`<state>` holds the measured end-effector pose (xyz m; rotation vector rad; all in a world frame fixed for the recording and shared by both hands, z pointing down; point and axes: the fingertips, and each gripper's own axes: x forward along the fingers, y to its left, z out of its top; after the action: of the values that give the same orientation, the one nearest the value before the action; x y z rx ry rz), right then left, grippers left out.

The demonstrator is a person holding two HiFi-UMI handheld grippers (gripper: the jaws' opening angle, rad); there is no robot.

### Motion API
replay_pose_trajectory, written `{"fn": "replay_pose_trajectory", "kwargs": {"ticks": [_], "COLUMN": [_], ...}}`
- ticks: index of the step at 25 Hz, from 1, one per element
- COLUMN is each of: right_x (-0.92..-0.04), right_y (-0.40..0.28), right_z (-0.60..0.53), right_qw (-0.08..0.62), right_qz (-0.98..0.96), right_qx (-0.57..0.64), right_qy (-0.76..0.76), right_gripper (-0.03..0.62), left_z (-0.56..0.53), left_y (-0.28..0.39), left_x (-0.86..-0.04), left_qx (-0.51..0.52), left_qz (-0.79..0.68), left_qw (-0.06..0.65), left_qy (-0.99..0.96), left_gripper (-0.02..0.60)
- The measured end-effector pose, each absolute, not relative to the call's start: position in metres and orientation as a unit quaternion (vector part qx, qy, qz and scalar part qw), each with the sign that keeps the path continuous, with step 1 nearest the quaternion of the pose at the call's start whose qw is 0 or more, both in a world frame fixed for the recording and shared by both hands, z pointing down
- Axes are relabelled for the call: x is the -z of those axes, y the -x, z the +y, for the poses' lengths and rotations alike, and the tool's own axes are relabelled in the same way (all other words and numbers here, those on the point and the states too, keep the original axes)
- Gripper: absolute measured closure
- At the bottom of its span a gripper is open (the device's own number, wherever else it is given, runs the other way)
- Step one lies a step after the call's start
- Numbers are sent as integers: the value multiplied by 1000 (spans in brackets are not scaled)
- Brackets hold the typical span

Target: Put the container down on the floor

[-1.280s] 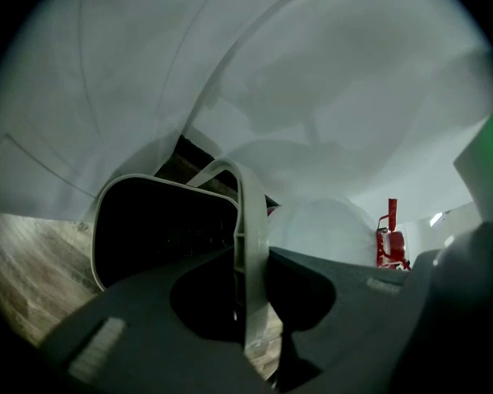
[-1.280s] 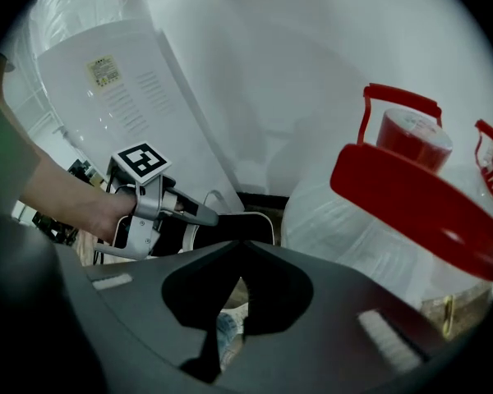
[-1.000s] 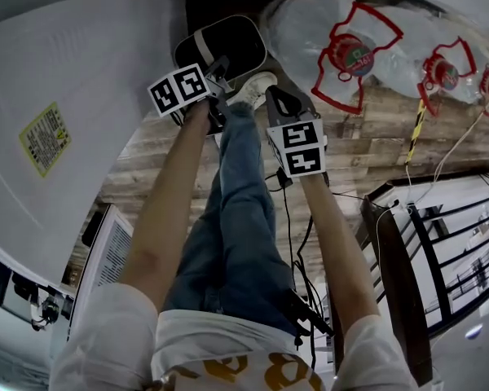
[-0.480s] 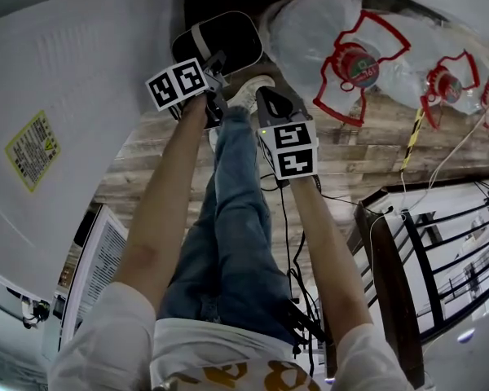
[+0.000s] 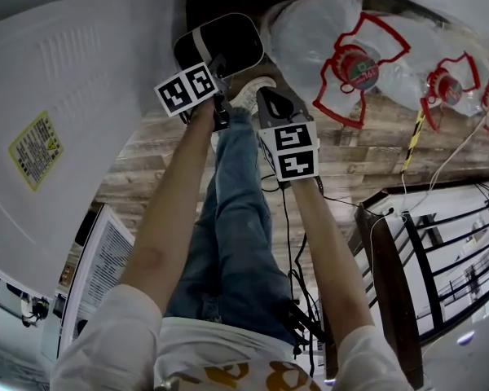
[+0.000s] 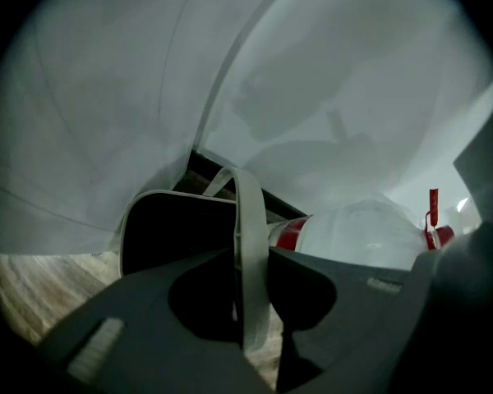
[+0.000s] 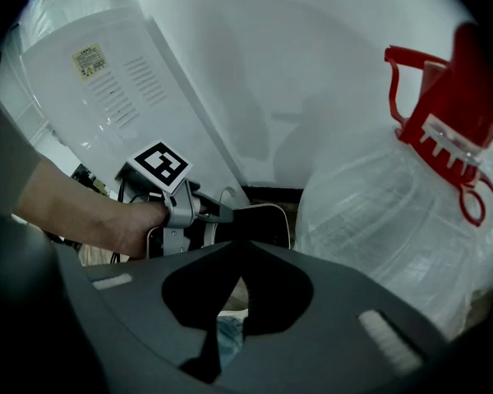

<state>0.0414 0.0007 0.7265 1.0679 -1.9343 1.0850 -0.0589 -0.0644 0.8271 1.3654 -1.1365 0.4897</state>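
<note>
The container (image 5: 225, 42), a black bin with a pale rim, sat at the foot of the wall, low against the wood floor (image 5: 367, 141); whether its base actually touched the boards could not be told. Its pale strap handle (image 6: 250, 245) rose from the rim and ran straight between the jaws of the left claw (image 6: 251, 259), which were closed on it, so the container hung from or was steadied by that claw. In the head view the left claw (image 5: 219, 65) reached down over the bin's near edge, its marker cube just behind it. The right claw (image 5: 266, 98) hovered just beside it, apart from the bin, its jaws drawn together to a thin slit with nothing gripped; through that slit in the right gripper view (image 7: 242, 249) only a bit of blue jeans showed. A pale shoe (image 5: 253, 92) stood between the two claws, with the jeans leg (image 5: 238, 202) running back from it. To the bin's right lay a big clear water jug (image 5: 314, 31) with a red carrying handle, and more jugs beyond it. A large white appliance (image 5: 81, 96) with a yellow label filled the left side, and black cables (image 5: 288, 218) trailed across the floor.
</note>
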Motion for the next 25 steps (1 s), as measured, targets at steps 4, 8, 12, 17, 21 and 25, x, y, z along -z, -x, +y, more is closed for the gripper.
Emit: {"fn": "replay_pose_trajectory", "kwargs": {"ticks": [4, 8, 12, 17, 21, 25], "right_x": [-726, -726, -725, -723, -726, -728], "right_y": [-47, -46, -41, -37, -34, -37], "right_z": [2, 4, 5, 4, 5, 10], "right_qw": [334, 335, 334, 335, 337, 343], "right_qz": [-738, -739, -740, -742, -742, -740], "right_qx": [-416, -416, -417, -416, -415, -415], "right_qy": [-412, -410, -408, -406, -405, -404], "right_gripper": [563, 563, 563, 563, 563, 563], "left_z": [-61, -56, -46, -21, -8, -2], "left_y": [67, 80, 102, 117, 128, 135], "left_x": [-827, -828, -830, -837, -841, -844], "left_qx": [-224, -230, -262, -319, -332, -351], "left_qz": [-506, -517, -540, -538, -540, -543], "left_qw": [598, 599, 578, 564, 567, 556], "left_qy": [-580, -567, -554, -540, -526, -522], "left_gripper": [520, 519, 502, 451, 451, 449]}}
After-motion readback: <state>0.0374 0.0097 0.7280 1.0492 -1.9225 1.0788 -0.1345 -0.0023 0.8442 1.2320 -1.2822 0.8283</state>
